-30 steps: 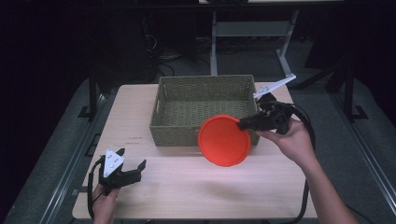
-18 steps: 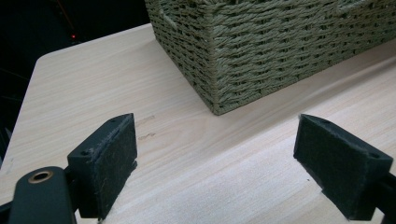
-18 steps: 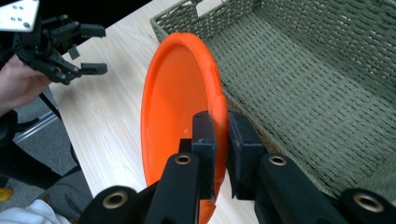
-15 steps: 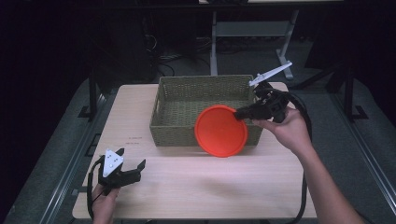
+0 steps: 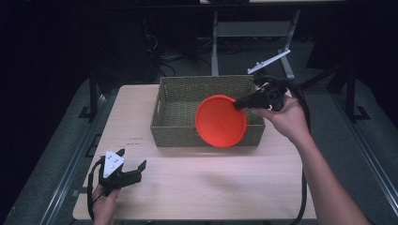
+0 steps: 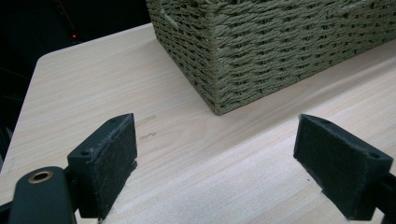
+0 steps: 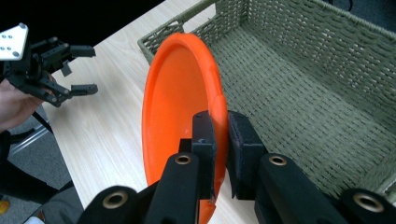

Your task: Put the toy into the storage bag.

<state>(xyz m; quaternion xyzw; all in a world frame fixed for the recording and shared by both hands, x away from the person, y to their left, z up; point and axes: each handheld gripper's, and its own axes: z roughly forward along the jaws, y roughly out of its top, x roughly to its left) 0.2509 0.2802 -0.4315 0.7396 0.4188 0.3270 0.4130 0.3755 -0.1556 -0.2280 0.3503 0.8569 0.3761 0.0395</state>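
The orange plate (image 5: 220, 121) is up off the table, held on edge and tilted, its rim pinched between the pads of the right gripper (image 5: 240, 104), whose jaws are clamped tight on that thin lip with no gap to spare. From the right gripper view the plate (image 7: 180, 116) rises straight ahead of the jaws, its hollow face turned to their left, and the woven basket (image 7: 299, 93) opens just to their right and beyond. So the pick-up looks done; what is left, by my reading, is carrying the plate over the near wall, lowering it onto the basket floor and letting go. The plate is smooth, glossy plastic, round, with a shallow raised rim. The basket (image 5: 178, 122) is olive-green twisted cord, rectangular, straight-sided, with a handle slot in its short wall, and nothing lies inside where I can see. Beneath is the pale wood-grain table (image 5: 206, 183), matt, with rounded corners. Well away from the plate, at the table's near left corner, the left gripper (image 5: 133, 169) sits low in the person's hand, its fuzzy black pads (image 6: 105, 163) spread wide with nothing between them, the basket corner (image 6: 219, 93) ahead of it.
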